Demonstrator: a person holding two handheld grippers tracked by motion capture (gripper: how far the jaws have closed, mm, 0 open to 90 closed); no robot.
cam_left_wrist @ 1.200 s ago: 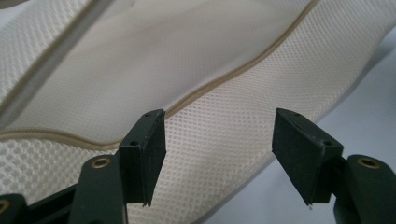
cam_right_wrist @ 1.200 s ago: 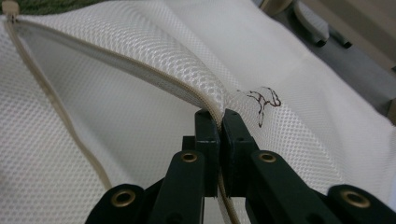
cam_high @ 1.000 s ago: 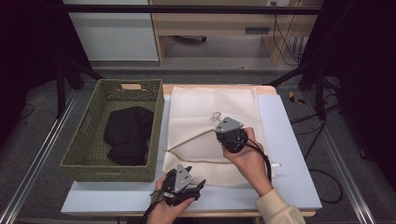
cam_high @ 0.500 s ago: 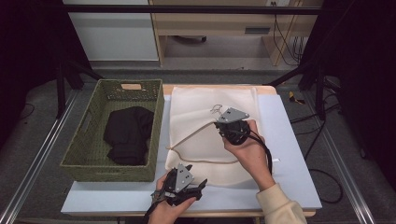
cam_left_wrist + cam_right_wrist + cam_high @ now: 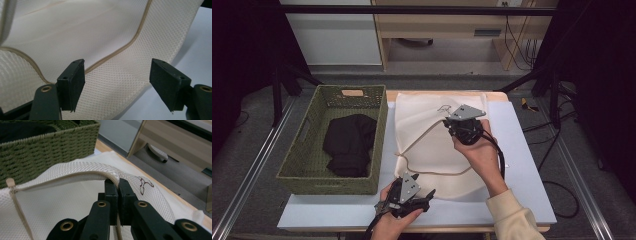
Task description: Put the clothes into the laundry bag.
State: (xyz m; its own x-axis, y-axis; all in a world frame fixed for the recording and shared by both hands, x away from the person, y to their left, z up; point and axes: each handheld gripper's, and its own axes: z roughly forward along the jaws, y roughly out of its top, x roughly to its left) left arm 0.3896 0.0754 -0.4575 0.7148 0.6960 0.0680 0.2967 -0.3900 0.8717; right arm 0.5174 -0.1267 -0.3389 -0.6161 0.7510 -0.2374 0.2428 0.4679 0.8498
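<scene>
In the high view, a cream mesh laundry bag is seen lying flat on the pale table, just right of a green woven basket in which a dark garment is kept. The right gripper is held over the far middle of the bag, and the zipped edge is drawn up toward it in a taut line, apparently so that the mouth is lifted open. The left gripper is held low at the bag's near edge, probably to catch the lower lip of the opening.

In the left gripper view, the left gripper is shown with its jaws spread wide and nothing between them; the bag's mesh and its tan zip seam lie just beyond the tips, so a bite on the fabric seems to be prepared but not yet taken.

In the right gripper view, the right gripper is shown clamped tight on the zip edge of the bag, which is raised off the table into an arch; the basket is seen to the left, behind it.

Compared with the earlier high views, the right gripper has been carried slightly farther and higher, so that the zip edge is stretched more. The left gripper has stayed nearly in place, and the basket and garment are unchanged.
</scene>
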